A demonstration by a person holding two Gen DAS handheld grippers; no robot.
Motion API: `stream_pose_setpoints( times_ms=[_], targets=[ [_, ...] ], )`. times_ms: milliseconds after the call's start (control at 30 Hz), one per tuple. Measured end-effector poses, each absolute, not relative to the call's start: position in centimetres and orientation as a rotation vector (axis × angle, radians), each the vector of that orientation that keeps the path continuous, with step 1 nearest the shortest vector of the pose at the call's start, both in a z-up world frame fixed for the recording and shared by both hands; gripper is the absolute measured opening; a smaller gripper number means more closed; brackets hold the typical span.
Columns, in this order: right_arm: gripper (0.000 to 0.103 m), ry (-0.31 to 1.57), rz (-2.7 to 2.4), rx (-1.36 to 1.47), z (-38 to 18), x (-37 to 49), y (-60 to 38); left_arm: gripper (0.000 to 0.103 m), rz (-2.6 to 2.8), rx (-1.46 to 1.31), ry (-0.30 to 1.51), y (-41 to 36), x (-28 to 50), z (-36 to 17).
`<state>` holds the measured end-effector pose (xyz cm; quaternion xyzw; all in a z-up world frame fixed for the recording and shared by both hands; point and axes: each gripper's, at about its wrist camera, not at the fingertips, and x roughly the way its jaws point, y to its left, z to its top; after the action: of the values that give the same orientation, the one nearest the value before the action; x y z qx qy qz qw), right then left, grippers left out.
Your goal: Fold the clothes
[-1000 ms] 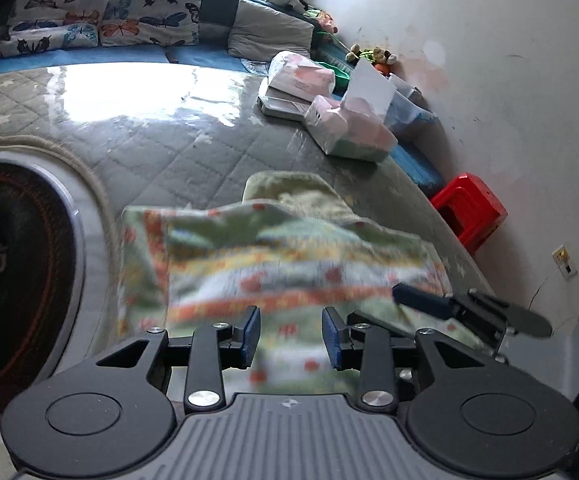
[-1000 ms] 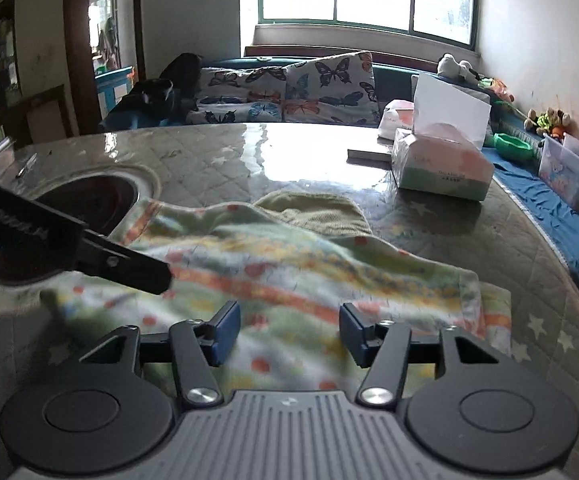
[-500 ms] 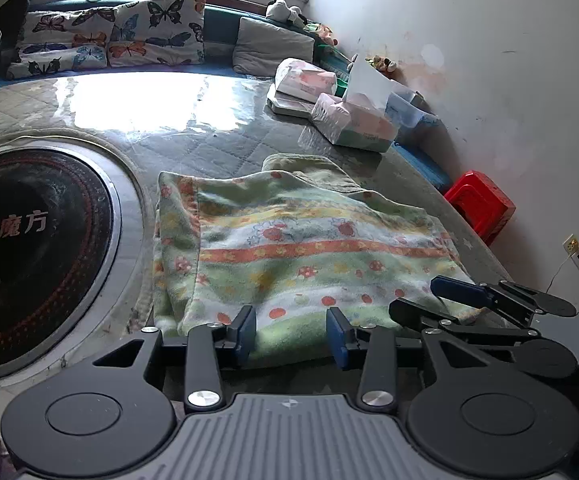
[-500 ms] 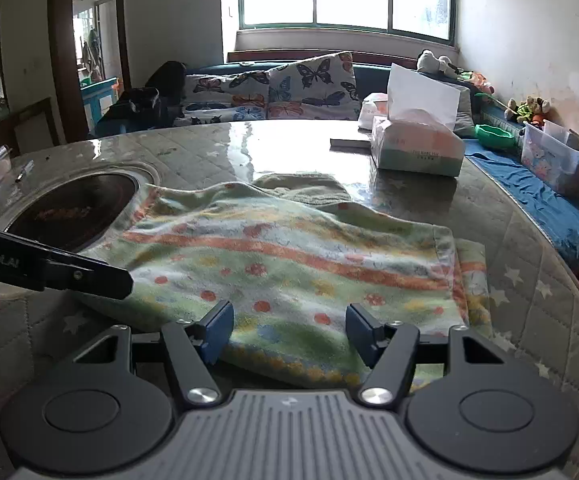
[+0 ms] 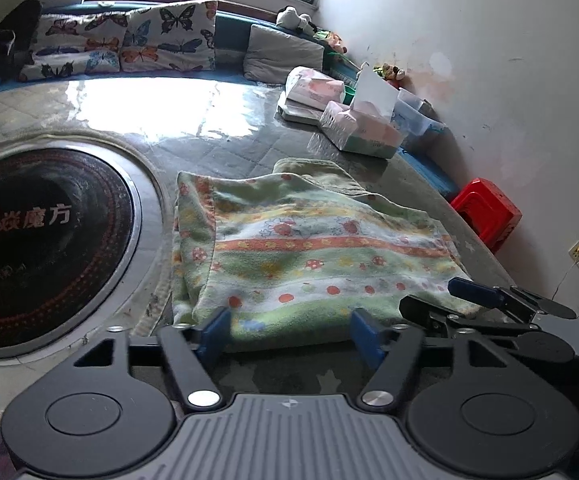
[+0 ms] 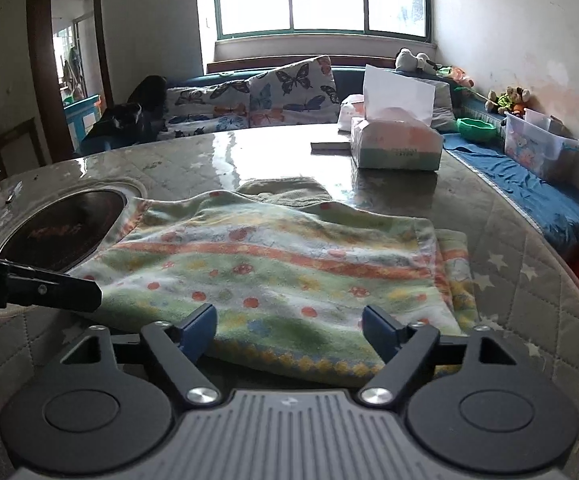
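A green, white and orange patterned towel (image 5: 309, 248) lies folded flat on the quilted round table (image 5: 217, 136); it also shows in the right wrist view (image 6: 281, 264). A plain olive cloth (image 5: 313, 172) pokes out from under its far edge. My left gripper (image 5: 291, 334) is open and empty at the towel's near edge. My right gripper (image 6: 291, 332) is open and empty at the near edge too. The right gripper also shows at the right of the left wrist view (image 5: 469, 300). The left gripper's finger shows at the left of the right wrist view (image 6: 49, 288).
A black round cooktop (image 5: 29, 240) is set in the table left of the towel. Tissue boxes (image 6: 395, 144) stand at the far side. A red stool (image 5: 487, 212) and blue bench (image 6: 529, 192) lie beyond the table's right edge.
Both grippers have pulled back from over the towel to its near edge and opened wider. The towel has settled flat on the table.
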<state>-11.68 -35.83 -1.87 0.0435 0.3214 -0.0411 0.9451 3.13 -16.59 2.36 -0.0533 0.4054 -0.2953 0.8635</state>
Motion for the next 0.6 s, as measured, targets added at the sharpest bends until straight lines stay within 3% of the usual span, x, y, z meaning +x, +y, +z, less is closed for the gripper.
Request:
stream_pose_setpoints(
  times_ms=[133, 300, 600],
  targets=[
    [0.094, 0.644, -0.109, 0.1, -1.8, -12.3, -35.8, 0.093, -0.618, -0.1, 0.833, -16.5, 2.5, 2.6],
    [0.1, 0.632, -0.136, 0.12, -1.6, -13.0, -36.0, 0.103, -0.605, -0.082, 0.818, -16.2, 1.9, 2.8],
    [0.103, 0.627, -0.186, 0.128, -1.3, -14.1, -35.7, 0.103, -0.593, -0.086, 0.834, -15.6, 1.2, 2.7]
  ],
)
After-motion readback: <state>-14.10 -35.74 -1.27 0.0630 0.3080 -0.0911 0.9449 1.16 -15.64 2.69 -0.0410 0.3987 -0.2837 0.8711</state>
